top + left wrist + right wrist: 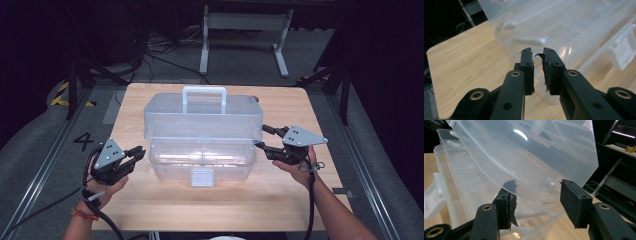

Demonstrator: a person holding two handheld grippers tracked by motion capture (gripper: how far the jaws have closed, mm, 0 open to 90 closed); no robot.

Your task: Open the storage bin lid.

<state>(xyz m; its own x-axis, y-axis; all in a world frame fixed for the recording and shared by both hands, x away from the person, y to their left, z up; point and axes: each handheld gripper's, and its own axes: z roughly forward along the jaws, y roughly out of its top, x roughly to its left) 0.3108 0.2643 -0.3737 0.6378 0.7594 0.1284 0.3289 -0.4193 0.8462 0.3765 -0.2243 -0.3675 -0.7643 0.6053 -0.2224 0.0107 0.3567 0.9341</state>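
Note:
A clear plastic storage box (200, 161) with a white front latch (202, 176) stands mid-table. Its lid (202, 119), with a handle (203, 93), is raised off the base at the front. My left gripper (139, 154) sits just off the box's front left corner, its jaws a narrow gap apart with nothing between them (537, 51); the box wall (564, 27) lies right ahead. My right gripper (261, 136) is at the lid's right end. It is wide open (537, 183), with the lid's rim (529, 152) passing between the jaws above the base (456, 177).
The wooden table (150, 210) has bare surface in front of and beside the box. A white metal frame (245, 30) and cables lie on the floor beyond the far edge. Rails run along both sides of the table.

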